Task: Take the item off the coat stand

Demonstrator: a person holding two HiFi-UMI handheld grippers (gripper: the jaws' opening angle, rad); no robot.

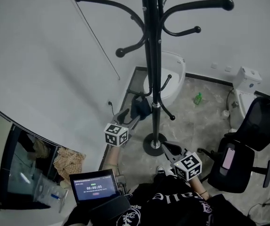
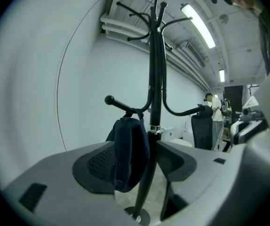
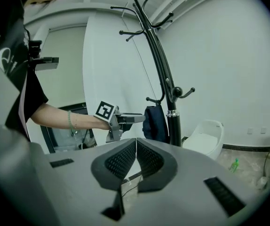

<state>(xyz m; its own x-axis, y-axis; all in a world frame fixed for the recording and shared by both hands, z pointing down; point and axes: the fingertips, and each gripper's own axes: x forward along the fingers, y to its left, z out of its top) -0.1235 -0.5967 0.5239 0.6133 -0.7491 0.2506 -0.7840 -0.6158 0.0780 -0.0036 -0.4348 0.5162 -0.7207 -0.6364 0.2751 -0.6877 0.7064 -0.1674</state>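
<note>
One cap point(image 2: 131, 154) hangs vert. on coat stand point(image 2: 154, 79).

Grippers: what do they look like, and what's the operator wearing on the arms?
Both the left gripper and right gripper have grey bodies, each carrying a white cube with black square markers. Their fingers are broad grey shells with dark ribbed pads. The person wears a black short-sleeved T-shirt with white lettering and a thin bracelet on the left wrist.
</note>
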